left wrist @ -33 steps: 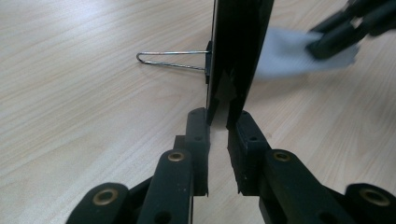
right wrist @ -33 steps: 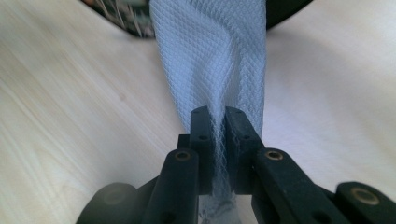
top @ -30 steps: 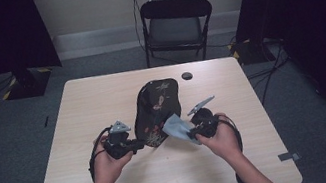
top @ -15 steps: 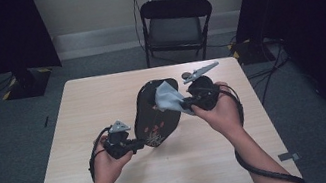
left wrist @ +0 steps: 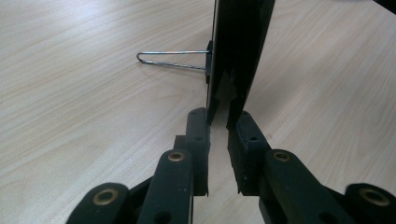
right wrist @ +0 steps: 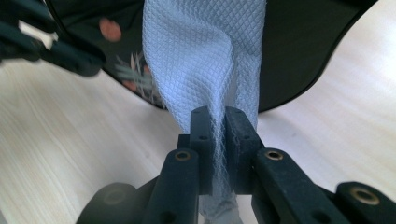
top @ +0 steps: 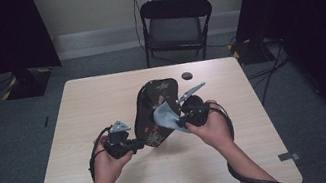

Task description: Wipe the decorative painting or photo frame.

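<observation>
Left gripper (left wrist: 218, 122) fingers clamp the edge of the black floral-printed oval board (top: 154, 111); right gripper (right wrist: 218, 122) fingers pinch the pale blue waffle-weave cloth (right wrist: 201, 56) against it, above the wooden bench (top: 101, 97).

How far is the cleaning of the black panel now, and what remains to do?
Done: the left gripper is shut on the near edge of the black flowered panel and props it up off the table. In hand: the right gripper is shut on a pale blue cloth, which lies against the panel's face. Left: probably wiping the remaining face, then laying the panel down.
</observation>
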A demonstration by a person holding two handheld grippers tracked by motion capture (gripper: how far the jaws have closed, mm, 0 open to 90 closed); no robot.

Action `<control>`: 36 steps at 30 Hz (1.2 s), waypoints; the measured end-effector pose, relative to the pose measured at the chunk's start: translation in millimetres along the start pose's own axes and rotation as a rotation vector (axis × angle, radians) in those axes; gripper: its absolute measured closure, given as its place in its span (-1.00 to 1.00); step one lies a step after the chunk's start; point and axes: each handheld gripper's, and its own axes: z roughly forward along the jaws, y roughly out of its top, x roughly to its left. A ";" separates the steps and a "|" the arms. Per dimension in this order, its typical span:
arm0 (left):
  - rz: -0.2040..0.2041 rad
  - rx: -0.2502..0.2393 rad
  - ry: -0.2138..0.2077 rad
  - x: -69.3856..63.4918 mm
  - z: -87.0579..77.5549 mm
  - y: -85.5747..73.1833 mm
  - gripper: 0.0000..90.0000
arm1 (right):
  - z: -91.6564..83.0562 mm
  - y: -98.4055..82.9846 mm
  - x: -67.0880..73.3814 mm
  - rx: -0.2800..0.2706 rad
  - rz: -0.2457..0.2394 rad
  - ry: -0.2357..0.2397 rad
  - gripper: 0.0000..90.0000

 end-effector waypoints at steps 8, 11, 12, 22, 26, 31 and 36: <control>0.002 0.000 0.000 -0.1 0.0 0.0 0.75 | 36.0 -30.1 1.8 0.076 0.028 0.024 0.84; -0.001 0.000 0.000 -0.2 0.0 -0.1 0.75 | 51.7 -43.7 2.2 0.113 0.040 0.035 0.84; -0.001 -0.001 0.000 -0.1 0.0 -0.1 0.75 | 51.7 -43.7 2.2 0.113 0.040 0.035 0.84; 0.002 -0.006 -0.003 0.2 0.1 -0.9 0.75 | 62.4 -64.9 2.1 0.151 0.055 0.044 0.84; -0.002 -0.006 -0.001 0.1 0.1 -0.8 0.75 | 49.3 -60.7 -1.5 0.126 0.053 0.034 0.84; 0.000 -0.004 0.001 -0.3 0.3 -0.4 0.75 | 12.4 -41.8 -8.9 0.064 0.034 -0.004 0.84; -0.001 -0.006 0.004 -0.7 1.1 0.1 0.75 | -36.7 -12.2 -15.3 -0.023 0.020 -0.043 0.84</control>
